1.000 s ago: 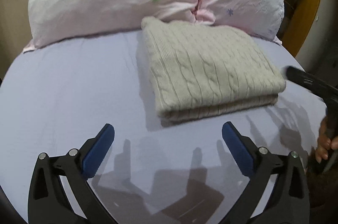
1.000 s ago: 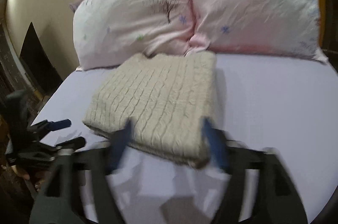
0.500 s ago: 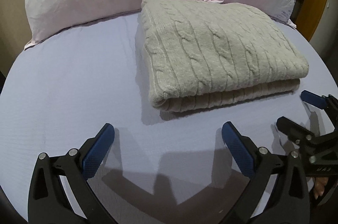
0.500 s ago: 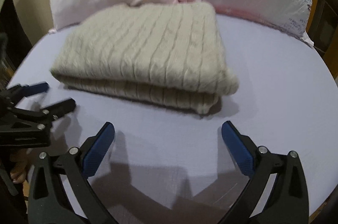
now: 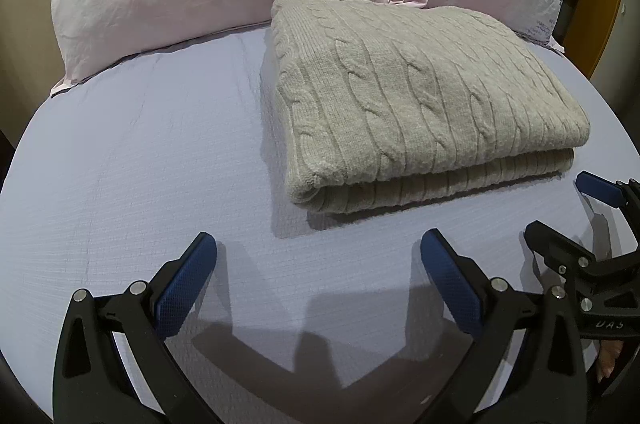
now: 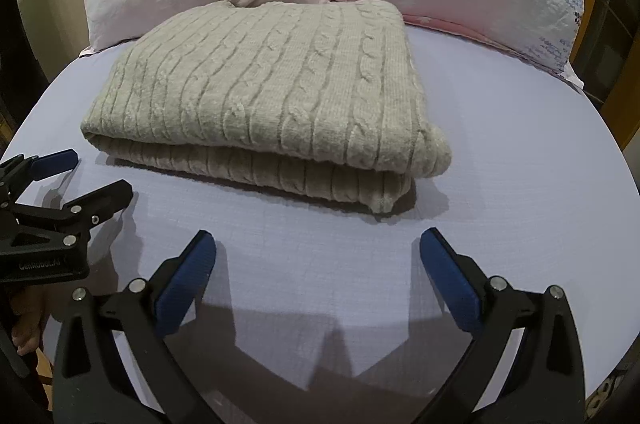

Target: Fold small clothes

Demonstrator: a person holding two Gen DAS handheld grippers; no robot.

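Folded sweater (image 5: 420,95) on bed sheet (image 5: 140,163); left gripper (image 5: 318,248) & right gripper (image 6: 318,248) jaws wide, holding nothing.

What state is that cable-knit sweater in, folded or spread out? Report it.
Folded. The beige cable-knit sweater lies on the lavender bedsheet as a neat rectangle, two stacked layers showing along its near edge.
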